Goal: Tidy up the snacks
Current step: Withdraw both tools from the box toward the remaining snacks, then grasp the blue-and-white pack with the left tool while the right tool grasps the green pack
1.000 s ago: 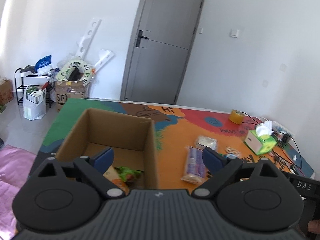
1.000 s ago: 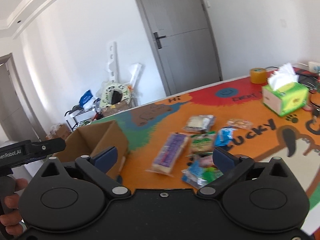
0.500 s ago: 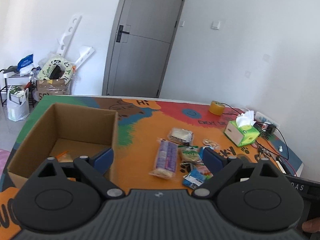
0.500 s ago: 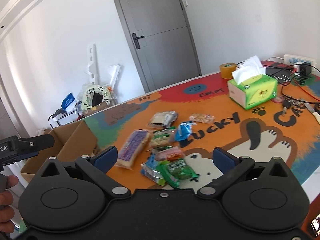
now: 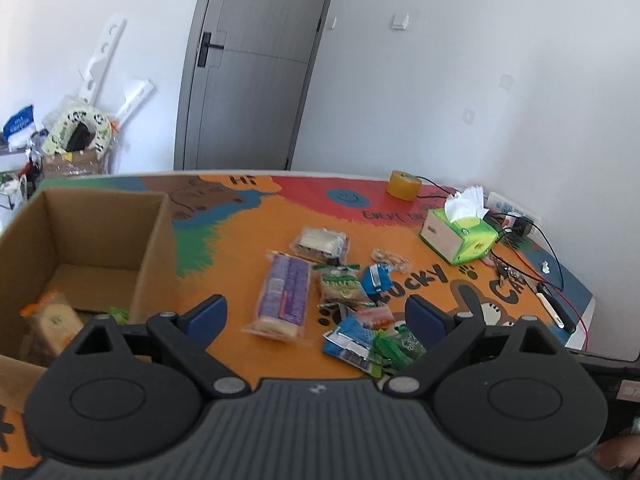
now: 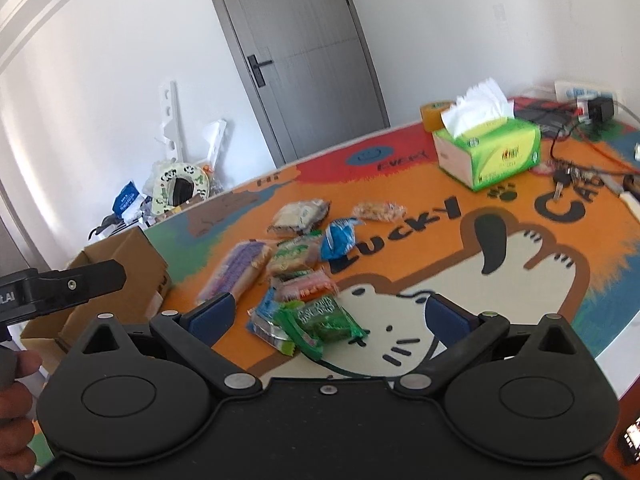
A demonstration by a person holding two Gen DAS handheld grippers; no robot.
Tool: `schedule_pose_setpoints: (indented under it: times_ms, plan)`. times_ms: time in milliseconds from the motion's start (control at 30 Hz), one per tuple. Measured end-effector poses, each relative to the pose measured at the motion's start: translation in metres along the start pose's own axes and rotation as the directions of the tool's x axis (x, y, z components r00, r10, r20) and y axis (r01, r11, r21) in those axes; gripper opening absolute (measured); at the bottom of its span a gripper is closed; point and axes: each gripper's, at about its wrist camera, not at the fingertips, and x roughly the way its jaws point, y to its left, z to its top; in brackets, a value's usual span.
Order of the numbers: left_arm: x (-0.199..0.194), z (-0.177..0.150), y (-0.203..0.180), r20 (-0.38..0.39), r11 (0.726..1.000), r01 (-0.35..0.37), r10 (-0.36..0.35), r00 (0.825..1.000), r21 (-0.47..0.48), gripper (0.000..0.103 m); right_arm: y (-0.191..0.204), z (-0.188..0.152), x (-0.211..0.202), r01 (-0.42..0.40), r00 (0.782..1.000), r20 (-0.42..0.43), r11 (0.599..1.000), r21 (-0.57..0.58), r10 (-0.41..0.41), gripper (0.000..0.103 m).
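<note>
Several snack packets lie loose on the colourful table mat: a long purple pack [image 5: 285, 294] [image 6: 236, 270], a green packet [image 6: 322, 318] [image 5: 398, 346], a blue packet [image 5: 376, 278] [image 6: 338, 238] and a clear-wrapped one [image 5: 322, 242]. An open cardboard box [image 5: 154, 240] [image 6: 132, 256] stands at the left with a packet [image 5: 50, 320] inside. My left gripper [image 5: 314, 314] is open and empty above the mat, between the box and the pile. My right gripper [image 6: 328, 314] is open and empty, just above the green packet.
A green tissue box [image 5: 460, 236] [image 6: 490, 152], a yellow tape roll [image 5: 402, 184], keys [image 6: 562, 174] and cables [image 5: 532, 240] crowd the table's far right. The left gripper's handle [image 6: 60, 284] and a hand [image 6: 14, 412] show at the left. A grey door [image 5: 252, 64] is behind.
Both grippers have swung right, away from the box and toward the snack pile. The right gripper has come lower over the green packet. Both stay open.
</note>
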Motion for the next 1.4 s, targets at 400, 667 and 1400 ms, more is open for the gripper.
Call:
schedule_pose_setpoints:
  times_ms: [400, 667, 1400]
  plan:
    - [0.039, -0.008, -0.003, -0.051, 1.0, -0.006, 0.005, 0.999, -0.015, 0.085, -0.006, -0.002, 0.044, -0.042, 0.996, -0.081, 0.999, 0.001, 0.042, 0.079]
    - [0.06, -0.011, -0.012, -0.088, 1.0, 0.006, -0.005, 0.996, 0.005, 0.068, -0.008, -0.004, 0.071, -0.081, 0.989, -0.122, 0.997, 0.008, 0.081, 0.05]
    - [0.107, -0.03, -0.04, -0.15, 0.997, 0.016, -0.004, 0.989, 0.079, 0.058, -0.044, -0.007, 0.054, -0.03, 0.996, -0.087, 0.998, 0.053, 0.035, 0.041]
